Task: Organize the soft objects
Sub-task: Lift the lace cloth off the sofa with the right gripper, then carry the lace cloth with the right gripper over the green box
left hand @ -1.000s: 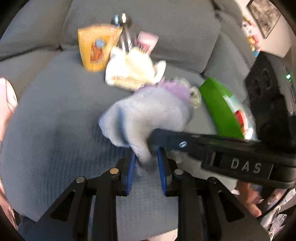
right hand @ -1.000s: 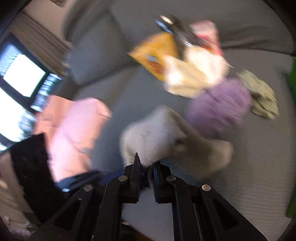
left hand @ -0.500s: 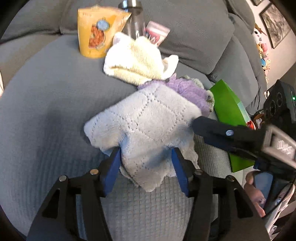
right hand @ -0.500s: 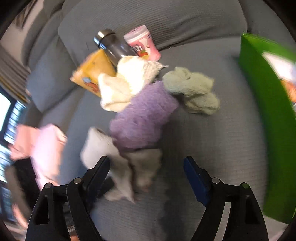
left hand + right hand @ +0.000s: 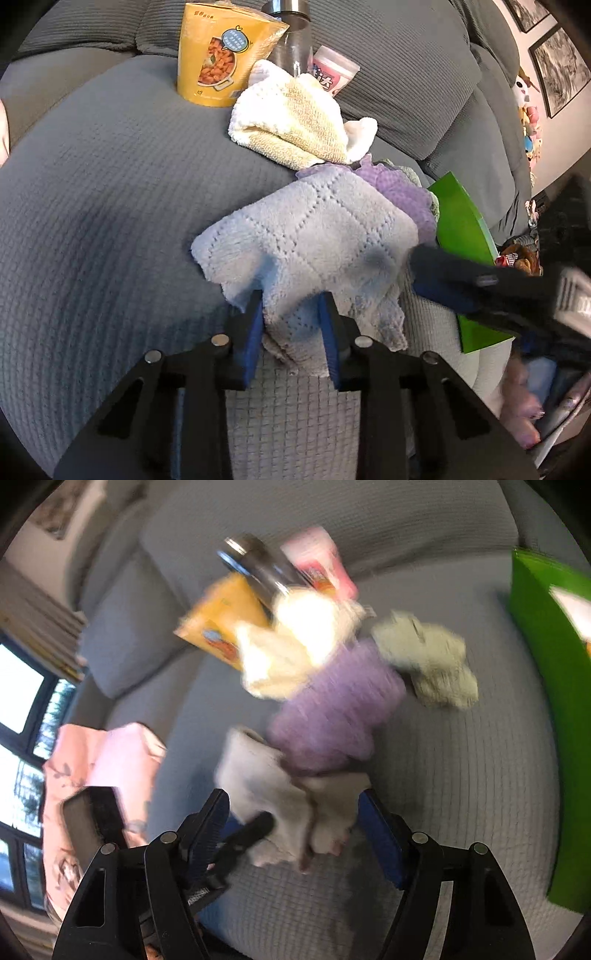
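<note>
1. The grey cloth (image 5: 314,251) lies on the sofa seat (image 5: 110,221) near its front edge, directly ahead of the left gripper (image 5: 291,332), whose jaws have just been closing and now pinch its near fold.
2. The right gripper (image 5: 295,830) has its jaws spread wide around the same cloth's other side, not pressing it.
3. A second ago the right jaws were clamped on the cloth and it hung bunched; now it lies flatter on the seat.

A grey couch (image 5: 110,206) is filling a home living room, with framed pictures (image 5: 554,70) hanging on the wall beyond its far arm, plush toys (image 5: 530,129) sitting just beside that arm, and a curtained window (image 5: 26,716) glowing behind its other end.
</note>
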Demonstrator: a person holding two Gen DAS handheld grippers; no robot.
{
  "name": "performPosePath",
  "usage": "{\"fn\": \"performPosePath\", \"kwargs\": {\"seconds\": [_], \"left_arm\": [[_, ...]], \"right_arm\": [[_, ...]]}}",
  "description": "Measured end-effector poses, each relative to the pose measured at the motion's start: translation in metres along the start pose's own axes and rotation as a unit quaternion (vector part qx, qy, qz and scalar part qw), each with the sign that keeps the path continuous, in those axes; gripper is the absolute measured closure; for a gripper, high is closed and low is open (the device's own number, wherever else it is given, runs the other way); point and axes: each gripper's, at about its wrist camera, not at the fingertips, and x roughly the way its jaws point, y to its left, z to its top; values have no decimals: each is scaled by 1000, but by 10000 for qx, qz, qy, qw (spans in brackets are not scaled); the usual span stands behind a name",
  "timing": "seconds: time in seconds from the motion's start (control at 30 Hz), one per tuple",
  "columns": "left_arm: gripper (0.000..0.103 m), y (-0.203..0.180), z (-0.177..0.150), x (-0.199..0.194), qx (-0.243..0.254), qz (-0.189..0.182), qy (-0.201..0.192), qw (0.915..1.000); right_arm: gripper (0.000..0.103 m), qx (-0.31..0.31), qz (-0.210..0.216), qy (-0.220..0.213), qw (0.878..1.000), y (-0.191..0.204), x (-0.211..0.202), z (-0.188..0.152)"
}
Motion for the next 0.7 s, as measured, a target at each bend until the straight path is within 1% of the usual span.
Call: {"fn": "performPosePath", "kwargs": {"seconds": [0.1,0.13,0.17,0.2,0.23,0.27,0.33,0.4,0.5,0.6,0.7], "left_arm": [[77,1,1,1,-10,-35,12,10000],[77,1,1,2,31,-45,15,10000],[77,1,0,2,77,-49,10,10000],[77,0,0,1,124,-50,-5,9999],[78,-1,-1,1,166,-57,-15,9998],[83,-2,-2,1,218,-40,-2,9998],[85,-4,-5,0,385,48,-14,9992],[87,-3,-6,-6,362,10,-64,9993],[88,-6,-6,-19,384,-73,-183,9991],[88,-22,-5,-38,572,-49,-492,9971],[88,-44,-2,-53,864,-79,-771,9932]], "right_arm": [[37,247,181,295,9991,-10,24,4],[43,273,191,269,9991,-9,28,4],[53,168,180,185,9995,-5,30,3],[60,107,318,248,9991,0,34,2],[73,120,678,475,9965,4,41,0],[72,134,973,689,9928,9,49,-4],[72,-149,667,547,9962,20,50,-9],[72,-388,509,463,9969,32,45,-12],[72,-544,547,334,9965,42,33,-16],[72,-693,617,13,9957,52,11,-15],[72,-927,543,-410,9934,62,-15,-14]]}}
